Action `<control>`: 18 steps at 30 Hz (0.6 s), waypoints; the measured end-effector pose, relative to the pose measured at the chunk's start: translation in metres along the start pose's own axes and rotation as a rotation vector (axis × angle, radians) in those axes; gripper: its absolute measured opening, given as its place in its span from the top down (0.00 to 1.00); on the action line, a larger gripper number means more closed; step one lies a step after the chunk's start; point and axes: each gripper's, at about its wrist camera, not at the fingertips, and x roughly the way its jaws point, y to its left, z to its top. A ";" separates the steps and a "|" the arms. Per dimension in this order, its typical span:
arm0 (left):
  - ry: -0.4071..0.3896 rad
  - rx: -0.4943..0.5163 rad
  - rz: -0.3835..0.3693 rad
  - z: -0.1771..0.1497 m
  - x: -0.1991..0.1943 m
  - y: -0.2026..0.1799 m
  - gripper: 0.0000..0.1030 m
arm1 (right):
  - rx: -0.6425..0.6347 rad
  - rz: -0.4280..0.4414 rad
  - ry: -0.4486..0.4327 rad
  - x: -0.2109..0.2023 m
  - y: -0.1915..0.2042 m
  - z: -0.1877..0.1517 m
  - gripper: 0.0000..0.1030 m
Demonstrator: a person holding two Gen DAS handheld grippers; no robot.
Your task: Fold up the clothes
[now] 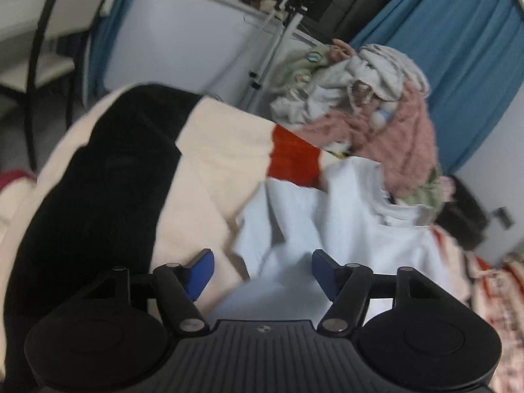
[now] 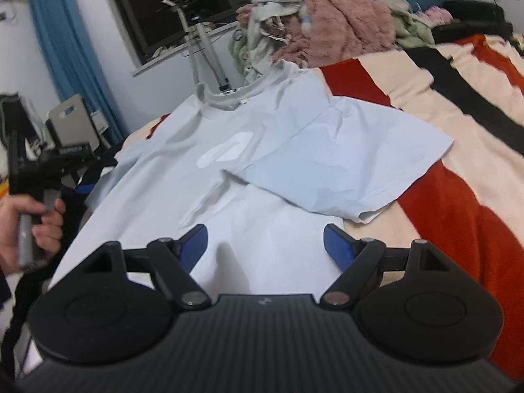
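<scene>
my left gripper [image 1: 262,271] has its jaws apart, nothing between them, over the pale blue t-shirt [image 2: 262,150] spread flat on the striped blanket [image 2: 458,104]. my right gripper [image 2: 265,242] hangs wide open above the hem (one sleeve folded inward). laundry pile [image 2: 327,29] beyond the collar.

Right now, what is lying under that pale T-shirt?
The pale T-shirt lies on a striped blanket of cream, red and black. What the blanket looks like beneath the shirt is covered.

One pale blue T-shirt [image 2: 262,150], one heap of unfolded clothes [image 2: 321,26], one striped blanket [image 2: 458,131], two grippers.
</scene>
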 end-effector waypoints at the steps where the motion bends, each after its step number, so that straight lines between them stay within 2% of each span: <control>1: 0.005 0.029 0.018 -0.002 0.009 -0.007 0.53 | 0.016 -0.003 -0.007 0.004 -0.003 0.001 0.23; 3: 0.028 0.097 0.051 -0.007 0.029 -0.022 0.69 | 0.043 -0.016 -0.020 0.010 -0.009 0.005 0.23; 4: 0.031 0.144 0.070 -0.010 0.035 -0.031 0.73 | 0.061 -0.019 -0.025 0.012 -0.013 0.007 0.23; 6: 0.024 0.251 0.105 -0.014 0.035 -0.052 0.92 | 0.096 -0.017 -0.029 0.014 -0.020 0.009 0.23; 9: -0.033 0.408 0.151 -0.021 0.033 -0.093 0.95 | 0.132 -0.020 -0.036 0.012 -0.027 0.010 0.23; 12: -0.072 0.618 0.102 -0.051 0.030 -0.147 0.96 | 0.145 -0.039 -0.051 0.007 -0.031 0.010 0.23; 14: -0.097 0.760 0.064 -0.071 0.028 -0.185 0.96 | 0.141 -0.087 -0.064 0.005 -0.034 0.010 0.23; 18: -0.037 0.905 0.009 -0.120 0.065 -0.232 0.96 | 0.165 -0.140 -0.086 0.000 -0.044 0.012 0.23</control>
